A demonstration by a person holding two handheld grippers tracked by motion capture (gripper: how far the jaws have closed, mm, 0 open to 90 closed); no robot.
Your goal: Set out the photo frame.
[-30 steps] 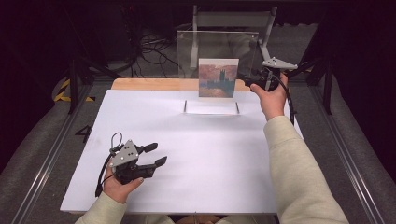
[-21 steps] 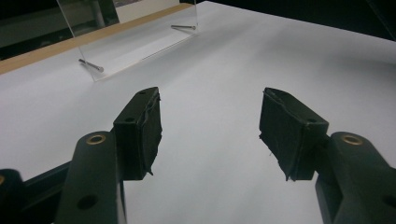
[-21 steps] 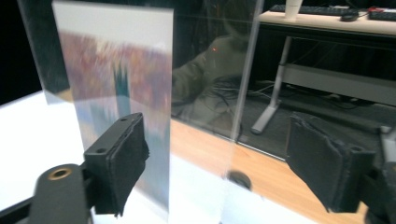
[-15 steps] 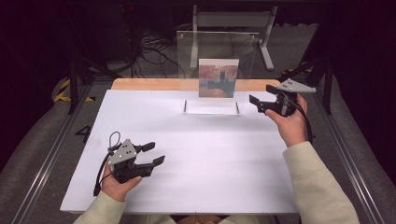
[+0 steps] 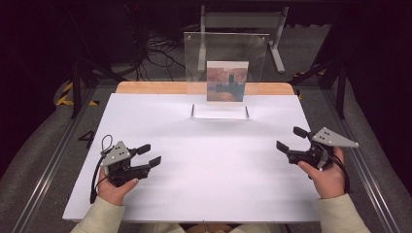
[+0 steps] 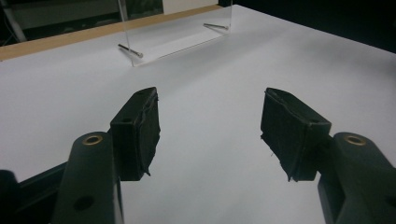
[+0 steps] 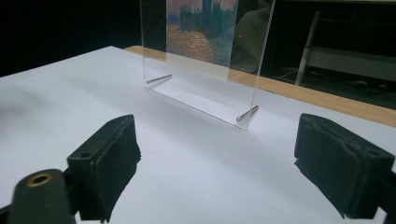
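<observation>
- The clear stand is see-through plastic and stands upright at the far middle of the white table, on two thin metal pins.
- A small painting in orange, pink and blue-green sits in the stand. No words can be read on it.
- Your left gripper is near the stand's left, wide apart, holding nothing.
- Your right gripper, right of the stand, has just been opening and is empty.

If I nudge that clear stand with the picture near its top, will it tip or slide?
Probably tips: the clear stand is a tall, thin upright panel resting on two small metal pins. It looks rigid, likely smooth acrylic, so jaws may slip. Pushed low, it should slide on the white table.
</observation>
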